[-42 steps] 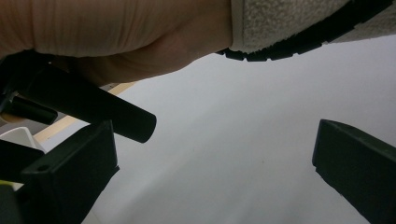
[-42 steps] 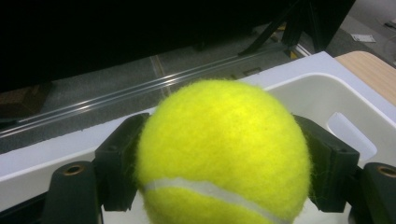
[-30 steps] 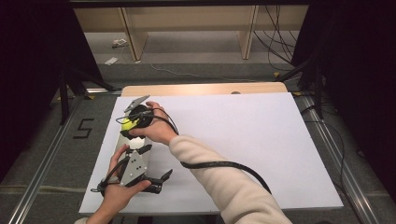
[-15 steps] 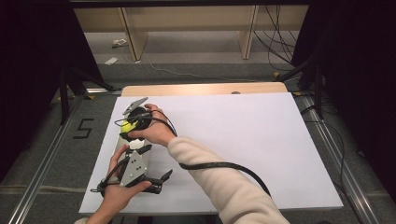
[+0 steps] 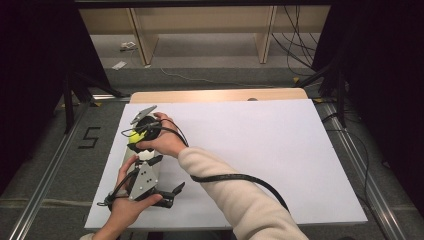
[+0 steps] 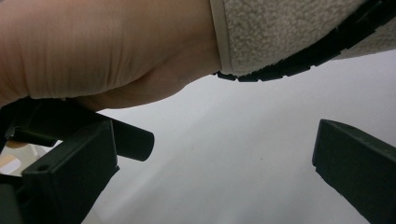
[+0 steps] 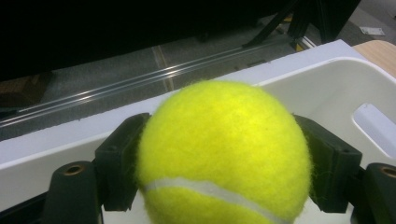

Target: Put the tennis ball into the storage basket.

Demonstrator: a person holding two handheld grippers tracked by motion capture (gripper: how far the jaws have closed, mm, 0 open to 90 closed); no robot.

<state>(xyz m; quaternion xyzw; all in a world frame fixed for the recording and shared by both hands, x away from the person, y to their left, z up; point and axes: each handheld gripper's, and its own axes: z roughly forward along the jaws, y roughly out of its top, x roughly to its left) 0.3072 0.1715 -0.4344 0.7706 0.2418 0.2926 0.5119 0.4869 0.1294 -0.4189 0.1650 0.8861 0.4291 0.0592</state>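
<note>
Little has changed over the last second: the right gripper (image 5: 134, 136) has barely shifted at the counter's (image 5: 260, 150) left edge, its fingers (image 7: 119, 161) clamped on the ball (image 7: 224, 154), which sits just above the bin (image 7: 327, 88). That suggests the drop has yet to happen. The ball is fuzzy yellow felt with a white seam; the bin is smooth, off-white plastic. Near the front edge, the left gripper (image 5: 160, 192) rests with its fingers (image 6: 70, 172) spread, empty.

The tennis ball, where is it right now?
The tennis ball is clamped between the right gripper jaws, over a white bin at the table's left side.
</note>
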